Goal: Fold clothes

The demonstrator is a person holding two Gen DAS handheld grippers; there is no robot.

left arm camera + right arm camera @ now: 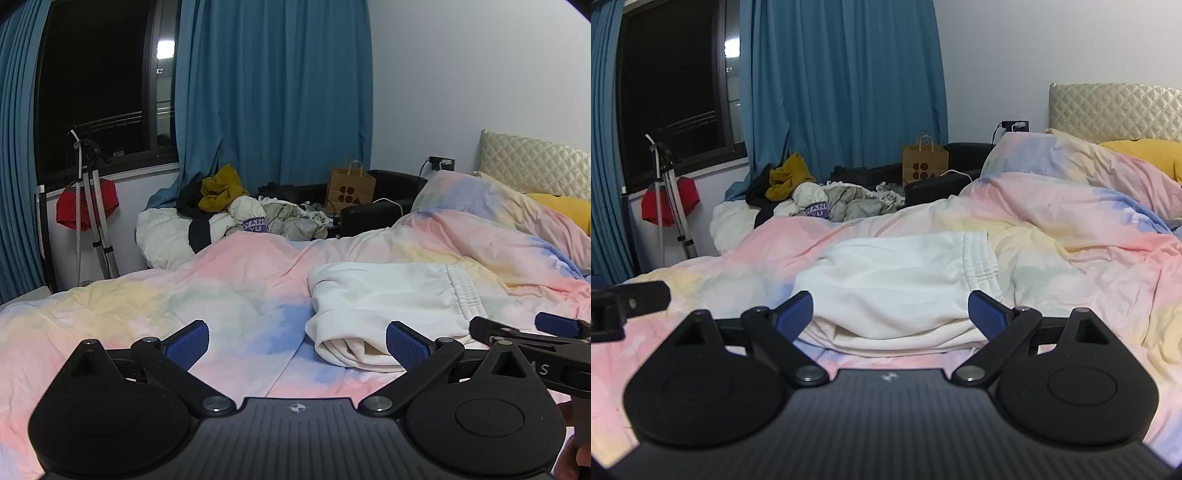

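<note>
Resting spot: a white folded garment (894, 291) lies on the pastel duvet (1052, 236), its ribbed waistband at about 2 o'clock of the bundle in the right wrist view and its layered folded edge facing the camera.
Right gripper (890, 314): held low over the bedding and tipped slightly downward, jaws released and spread wide; the near edge of the garment sits between the blue pads (986, 314), and the pads do not press on it.
Left gripper (297, 341): also low and tipped a little down, jaws released wide over bare duvet (184, 295); its right-hand pad (404, 343) overlaps the garment's (388, 295) near corner at 3 o'clock, and contact cannot be told from this angle.
Grippers together: side by side, each showing at the edge of the other's view, the right one at 3 o'clock in the left wrist view and the left one at 9 o'clock in the right wrist view.
Hand: part of a hand (576, 458) shows at 5 o'clock in the left wrist view, possibly gripping the right gripper's handle; the corner is dark.
Background: a heap of clothes (827, 199) at 11 o'clock beyond the bed, a brown paper bag (925, 164) at 12 o'clock, blue curtains (842, 81) behind, and a quilted headboard (1115, 107) at 2 o'clock.
</note>
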